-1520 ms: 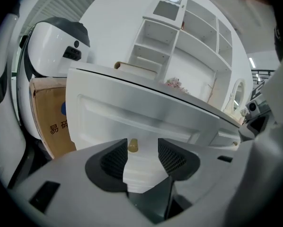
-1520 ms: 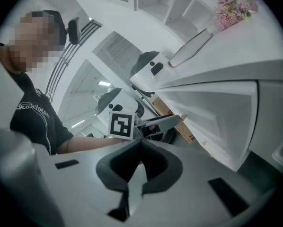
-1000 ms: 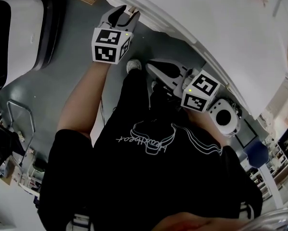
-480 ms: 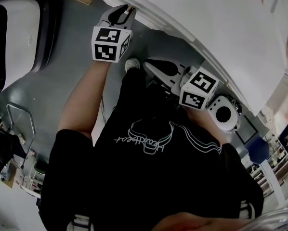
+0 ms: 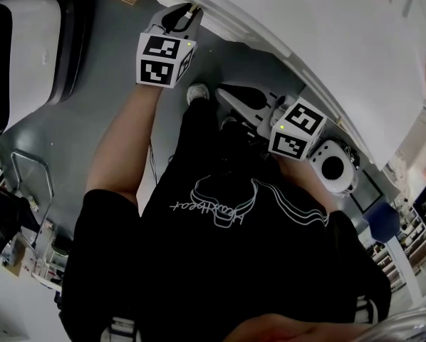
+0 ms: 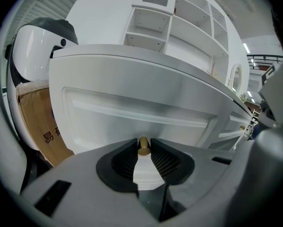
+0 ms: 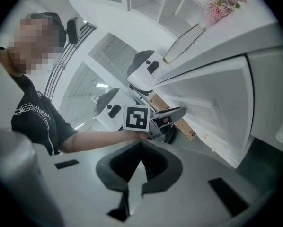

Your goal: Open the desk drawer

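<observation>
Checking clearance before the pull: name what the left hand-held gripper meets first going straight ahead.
Probably the white drawer front, almost at once; the left hand-held gripper is closing its jaws on that front's brass knob.

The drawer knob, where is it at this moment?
In the left gripper view, the brass knob sits at lower centre, on the white drawer front, between the left tongs, which are closing on it.

White counter (image 5: 327,41), brass knob (image 6: 143,147), grey left gripper (image 5: 190,11)
The drawer front (image 6: 132,112) is plain white like the counter; the knob sits dull gold between the closing jaws of the pale grey left gripper with black ribbed pads (image 6: 165,162) and a black-and-white square-patterned cube (image 5: 163,60); brown cardboard box (image 6: 37,122), dark grey floor (image 5: 78,134), black shirt (image 5: 227,283) with white line print
</observation>
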`<state>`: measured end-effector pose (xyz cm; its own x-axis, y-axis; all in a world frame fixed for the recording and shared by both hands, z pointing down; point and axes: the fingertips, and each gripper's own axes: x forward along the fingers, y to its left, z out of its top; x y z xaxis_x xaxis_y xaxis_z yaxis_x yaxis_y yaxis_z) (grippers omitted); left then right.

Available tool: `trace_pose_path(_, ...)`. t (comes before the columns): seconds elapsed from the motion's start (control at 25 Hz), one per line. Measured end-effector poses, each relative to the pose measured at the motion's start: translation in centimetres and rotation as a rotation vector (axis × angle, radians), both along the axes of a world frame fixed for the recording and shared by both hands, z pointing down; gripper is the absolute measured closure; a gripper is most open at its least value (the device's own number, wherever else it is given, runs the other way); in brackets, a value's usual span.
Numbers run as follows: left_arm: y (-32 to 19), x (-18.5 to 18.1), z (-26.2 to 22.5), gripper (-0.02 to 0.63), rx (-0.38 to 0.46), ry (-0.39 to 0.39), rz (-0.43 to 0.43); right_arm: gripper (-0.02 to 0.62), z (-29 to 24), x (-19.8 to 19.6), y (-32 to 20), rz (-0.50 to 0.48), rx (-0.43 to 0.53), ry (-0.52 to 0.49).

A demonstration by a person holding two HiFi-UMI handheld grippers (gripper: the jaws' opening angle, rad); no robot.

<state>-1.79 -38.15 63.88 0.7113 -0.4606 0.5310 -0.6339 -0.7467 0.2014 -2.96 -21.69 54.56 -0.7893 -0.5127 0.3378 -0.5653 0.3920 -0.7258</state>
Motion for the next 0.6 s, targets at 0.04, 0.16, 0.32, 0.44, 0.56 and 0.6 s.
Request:
trace_pose_path(0.04,0.0,0.0,0.0,0.520,0.002,-0.004,0.005,0.591,0.0,0.0,0.1,0.002,0.001,0.000)
trace_pose_path(0.16,0.2,-0.1,0.0,0.520,0.012,-0.017,0.020,0.591,-0.2,0.3,0.4,0.009,0.004,0.002)
trace_pose_path(0.32,0.5,-0.1,-0.1,0.520,0.020,-0.030,0.034,0.591,-0.5,1.1,0.8,0.016,0.006,0.007)
trace_pose_path(0.44,0.6,-0.4,0.1,0.522,0.018,-0.042,0.033,0.591,-0.5,1.3,1.0,0.018,0.009,0.007)
trace_pose_path(0.56,0.9,-1.0,0.2,0.522,0.018,-0.051,0.031,0.591,-0.7,1.5,1.2,0.019,0.014,0.009)
trace_pose_path(0.6,1.0,-1.2,0.2,0.522,0.019,-0.054,0.029,0.591,-0.8,1.5,1.2,0.019,0.017,0.010)
